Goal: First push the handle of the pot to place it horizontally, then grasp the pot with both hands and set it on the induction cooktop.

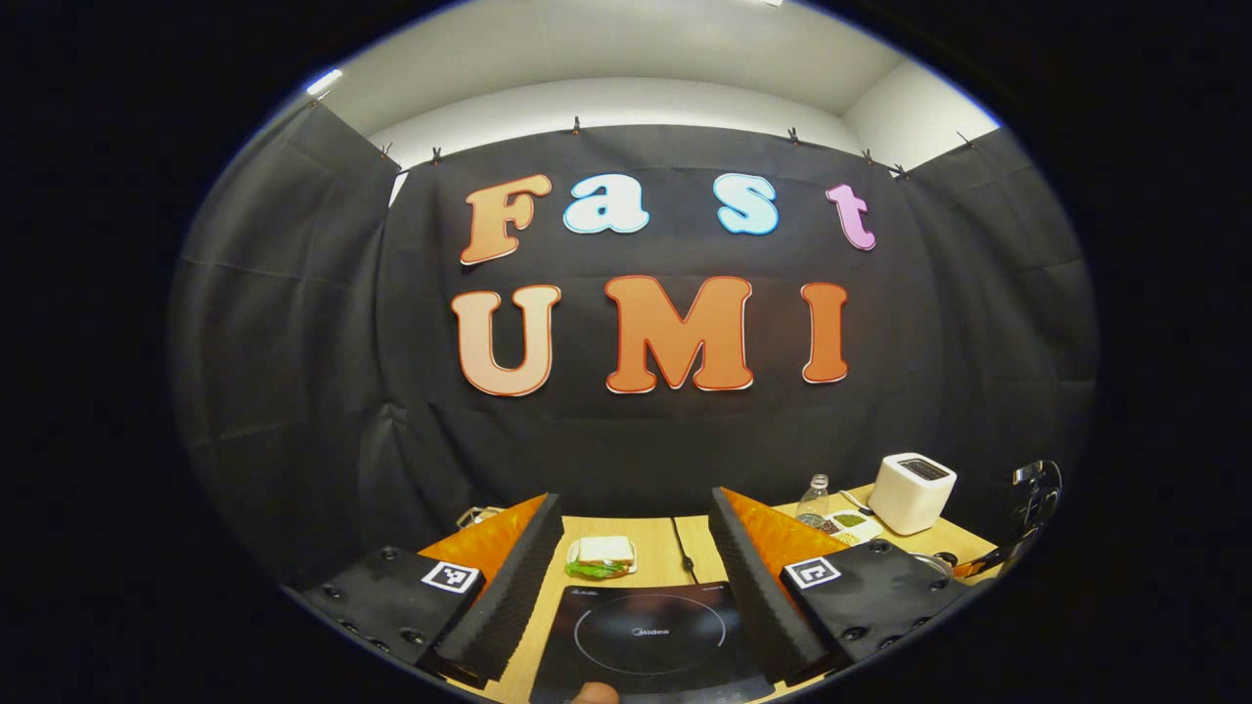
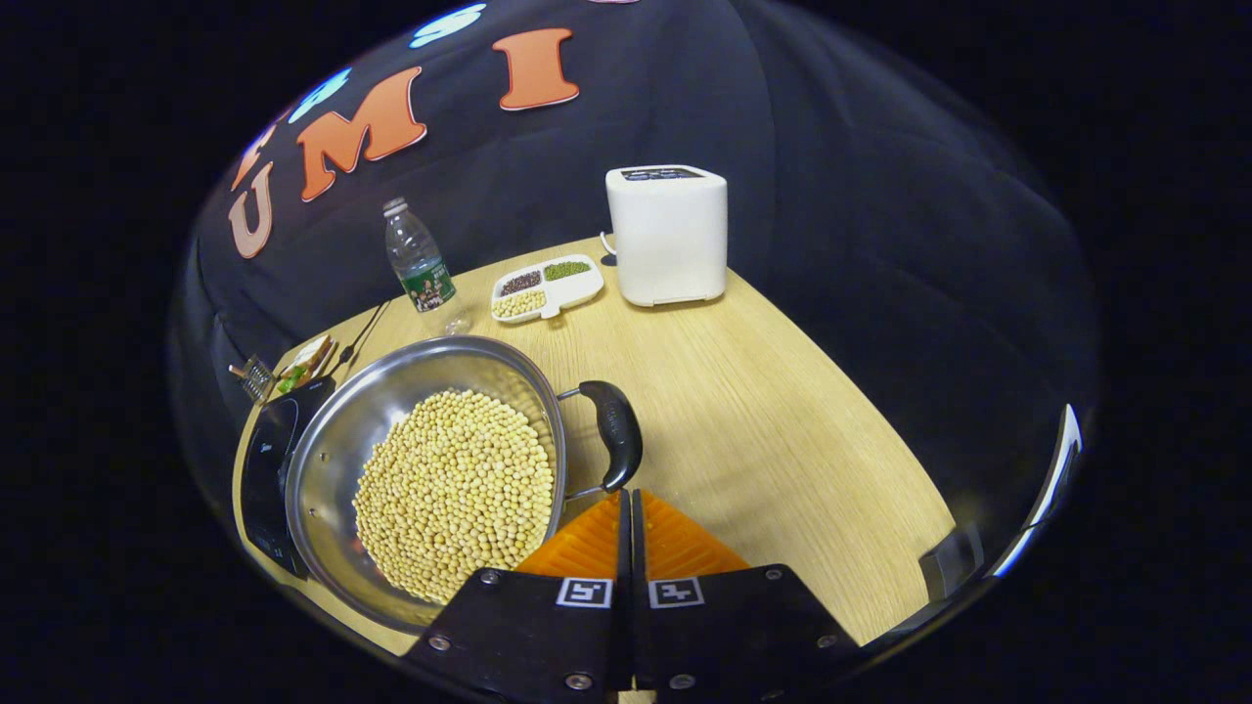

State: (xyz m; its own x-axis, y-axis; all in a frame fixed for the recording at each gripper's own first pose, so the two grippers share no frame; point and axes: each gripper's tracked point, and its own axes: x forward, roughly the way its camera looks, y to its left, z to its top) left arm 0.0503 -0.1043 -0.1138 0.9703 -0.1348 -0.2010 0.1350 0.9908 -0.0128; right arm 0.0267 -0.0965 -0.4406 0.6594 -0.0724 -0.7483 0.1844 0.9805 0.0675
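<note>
Left gripper [image 1: 636, 533]: fingers spread wide apart, holding nothing, framing flat black induction cooktop [image 1: 650, 640] at bottom centre of left gripper view. Beyond cooktop, sandwich on small white plate [image 1: 602, 555] on light wooden table [image 1: 655, 548].

Right gripper [image 2: 626, 504]: fingers pressed together, nothing between, tips just beside black loop handle [image 2: 616, 430] of round stainless-steel pot [image 2: 430, 469] full of pale yellow beans [image 2: 455, 489], lower left of right gripper view. Cooktop at far left edge, partly under pot rim. Upper centre: white box-shaped appliance [image 2: 668, 235], white divided dish of beans [image 2: 546, 286], clear plastic bottle [image 2: 419, 262].
</note>
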